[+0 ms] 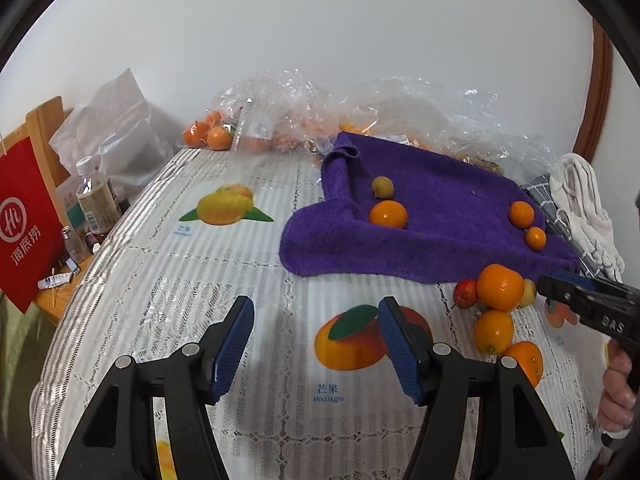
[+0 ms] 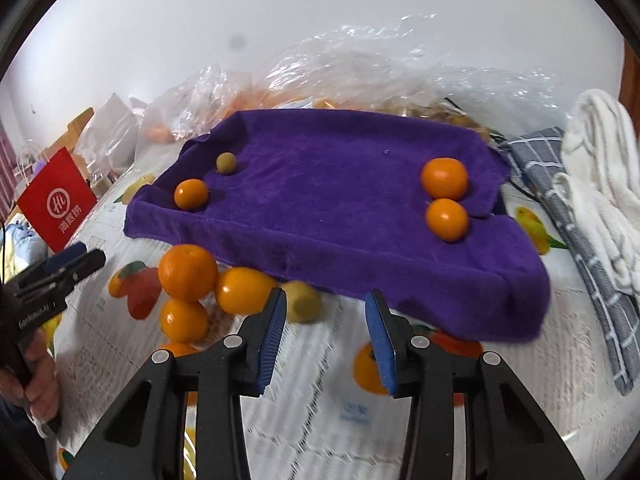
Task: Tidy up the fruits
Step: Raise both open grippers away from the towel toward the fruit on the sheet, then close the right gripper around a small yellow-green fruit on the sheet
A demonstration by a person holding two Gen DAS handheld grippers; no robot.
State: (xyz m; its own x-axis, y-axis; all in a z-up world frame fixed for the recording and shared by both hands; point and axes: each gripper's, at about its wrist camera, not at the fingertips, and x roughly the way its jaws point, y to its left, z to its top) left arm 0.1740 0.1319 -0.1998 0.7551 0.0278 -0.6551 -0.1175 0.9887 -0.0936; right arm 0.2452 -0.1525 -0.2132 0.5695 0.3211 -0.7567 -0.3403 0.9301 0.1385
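A purple towel (image 2: 340, 200) lies on the table. On it sit an orange (image 2: 191, 194) and a small green fruit (image 2: 226, 163) at the left, and two oranges (image 2: 444, 178) at the right. A loose pile lies in front of the towel: a big orange (image 2: 187, 272), smaller oranges (image 2: 244, 290) and a yellow-green fruit (image 2: 302, 302). My right gripper (image 2: 327, 294) is open just short of that yellow-green fruit, which sits by its left fingertip without touching the pads. My left gripper (image 1: 315, 302) is open over the bare tablecloth, left of the pile (image 1: 500, 287).
Clear plastic bags (image 1: 280, 120) holding more oranges line the back of the table. A white cloth (image 2: 600, 184) and a grey checked cloth (image 2: 560, 208) lie to the right of the towel. A red paper bag (image 1: 24, 220) and a bottle (image 1: 96, 196) stand off the table's left edge.
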